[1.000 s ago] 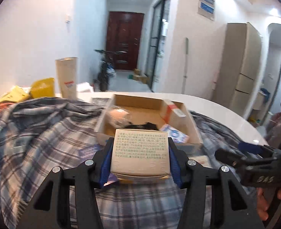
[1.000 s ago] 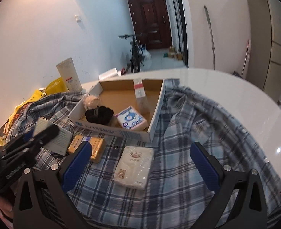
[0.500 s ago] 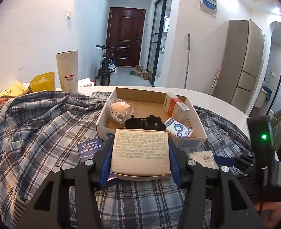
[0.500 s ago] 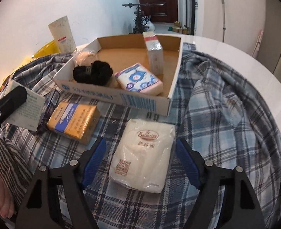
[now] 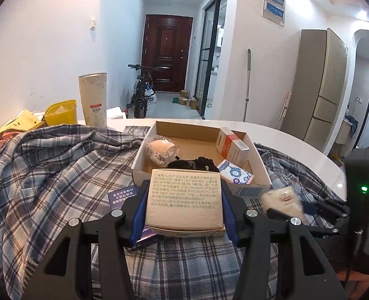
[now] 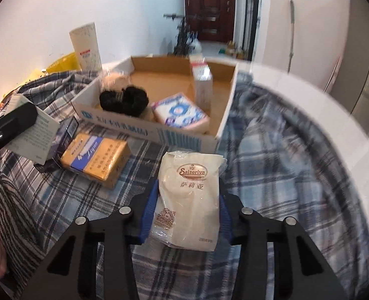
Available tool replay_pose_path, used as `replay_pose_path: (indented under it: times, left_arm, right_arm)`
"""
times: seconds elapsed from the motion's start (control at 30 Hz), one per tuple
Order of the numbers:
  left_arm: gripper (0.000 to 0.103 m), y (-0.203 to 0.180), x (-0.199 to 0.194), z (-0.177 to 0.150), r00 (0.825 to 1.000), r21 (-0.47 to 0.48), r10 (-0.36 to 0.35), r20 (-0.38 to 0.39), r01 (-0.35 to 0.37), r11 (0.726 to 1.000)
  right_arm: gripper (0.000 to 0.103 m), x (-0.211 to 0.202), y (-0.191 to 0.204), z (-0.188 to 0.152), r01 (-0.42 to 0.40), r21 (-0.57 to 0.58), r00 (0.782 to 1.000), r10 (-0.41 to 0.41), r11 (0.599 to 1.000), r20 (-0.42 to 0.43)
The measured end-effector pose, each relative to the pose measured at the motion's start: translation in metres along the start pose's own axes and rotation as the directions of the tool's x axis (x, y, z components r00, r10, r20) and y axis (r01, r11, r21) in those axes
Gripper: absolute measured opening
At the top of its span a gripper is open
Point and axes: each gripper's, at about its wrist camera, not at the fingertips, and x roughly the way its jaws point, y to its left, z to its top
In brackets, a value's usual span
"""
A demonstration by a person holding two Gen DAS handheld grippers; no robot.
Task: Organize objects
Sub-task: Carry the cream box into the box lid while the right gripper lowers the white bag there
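Right wrist view: right tool [image 6: 187,208] clamps one white packet [image 6: 189,197]; left tool [image 5: 184,208] grips one beige box [image 5: 183,200].

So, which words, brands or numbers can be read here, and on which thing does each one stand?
"Saizeriya", with Chinese characters under it: white packet, held in the right tool.
"FLOWER LURE" and "QB/T 1857": beige box, held in the left tool; its Chinese print is too small to read.
Script word on the orange pack: blurred.
Blue print on the carton: blurred.
Label on the tall cup: too small.
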Motion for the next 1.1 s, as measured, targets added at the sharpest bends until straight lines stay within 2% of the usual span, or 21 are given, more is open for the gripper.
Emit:
replay_pose_path:
  times: [0.13,0.2,0.4,0.53,0.73,0.87,0.97,1.07,1.1]
  left_arm:
    - [0.054,-0.005,-0.011,0.0,1.0,0.03,0.017,0.026,-0.017,0.999]
    - [0.054,-0.007,-0.016,0.0,1.0,0.035,0.01,0.03,-0.011,0.999]
    - [0.054,-0.014,-0.033,0.0,0.999,0.046,-0.007,0.045,0.005,0.999]
    - [0.054,-0.014,-0.038,0.003,0.999,0.025,-0.037,0.026,0.036,0.999]
    - [0.054,-0.011,-0.047,0.011,0.999,0.019,-0.023,0.044,0.022,1.0]
    - [0.054,-0.01,-0.057,0.031,0.996,0.037,0.003,0.089,-0.006,0.999]
    - [0.054,-0.013,-0.066,0.057,0.988,0.05,0.002,0.152,-0.01,0.999]
    - [0.054,-0.021,-0.065,0.089,0.978,0.093,0.017,0.21,-0.037,0.995]
    - [0.054,-0.02,-0.064,0.098,0.972,0.081,0.023,0.232,-0.042,0.996]
  right_arm:
    - [0.043,-0.021,-0.003,-0.001,0.098,-0.035,0.993,-0.095,0.995,0.074]
    - [0.043,-0.031,-0.007,-0.001,0.117,-0.035,0.988,-0.113,0.992,0.1]
    - [0.043,-0.051,-0.015,-0.003,0.117,-0.03,0.983,-0.111,0.993,0.144]
    - [0.043,-0.054,-0.012,-0.003,0.101,-0.034,0.985,-0.095,0.994,0.147]
    - [0.043,-0.065,-0.009,0.001,0.088,-0.038,0.982,-0.08,0.995,0.172]
    - [0.043,-0.08,-0.004,0.016,0.074,-0.059,0.975,-0.06,0.996,0.216]
    - [0.043,-0.097,0.0,0.038,0.084,-0.079,0.957,-0.058,0.993,0.285]
    - [0.043,-0.111,0.002,0.067,0.053,-0.082,0.937,-0.021,0.995,0.35]
    - [0.043,-0.114,0.003,0.076,0.044,-0.079,0.931,-0.013,0.996,0.365]
